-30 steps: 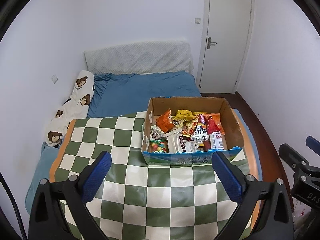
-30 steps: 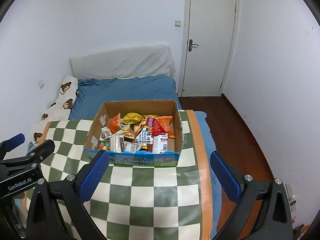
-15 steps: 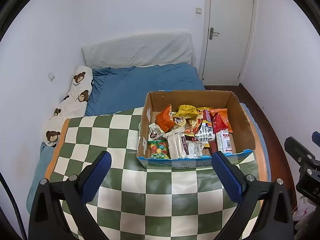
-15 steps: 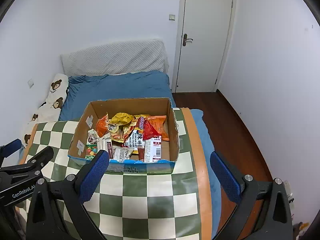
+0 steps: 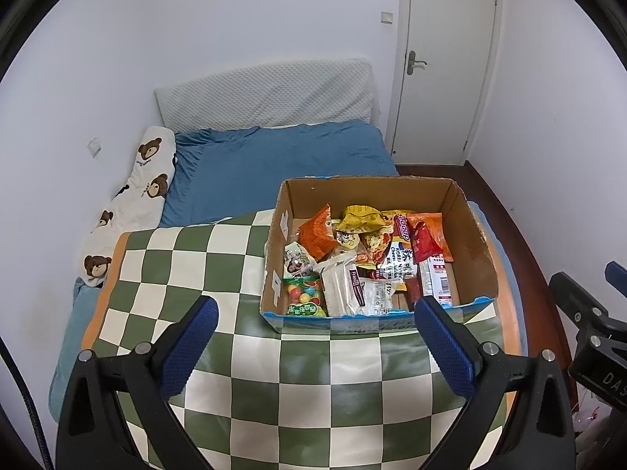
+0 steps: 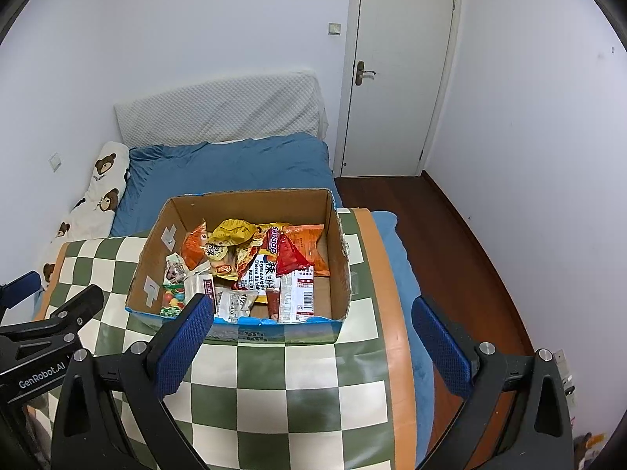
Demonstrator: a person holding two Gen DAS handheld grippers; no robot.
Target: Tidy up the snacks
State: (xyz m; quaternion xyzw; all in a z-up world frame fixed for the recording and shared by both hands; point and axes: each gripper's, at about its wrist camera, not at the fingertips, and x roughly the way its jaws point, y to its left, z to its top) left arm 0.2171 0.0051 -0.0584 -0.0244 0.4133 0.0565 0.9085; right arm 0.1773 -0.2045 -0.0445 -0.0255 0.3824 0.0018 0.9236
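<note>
An open cardboard box (image 5: 476,250) (image 6: 156,250) sits on a green-and-white checked cloth (image 5: 219,274) (image 6: 298,384) on the bed. It holds several snack packets: orange, yellow and red bags, white bars and a pack of coloured candy balls (image 5: 303,295). My left gripper (image 5: 315,346) is open and empty, hovering in front of the box's near wall. My right gripper (image 6: 313,346) is open and empty, in front of the box's near right corner. Each gripper shows at the edge of the other's view.
A blue bed sheet (image 5: 274,164) lies beyond the cloth, with a bear-print pillow (image 5: 137,196) on the left and a white padded headboard (image 5: 266,94). A white door (image 6: 395,78) and wooden floor (image 6: 450,235) are to the right.
Both grippers have moved closer to the box and higher over it; the box looks larger and more from above. The jaws stay open.
</note>
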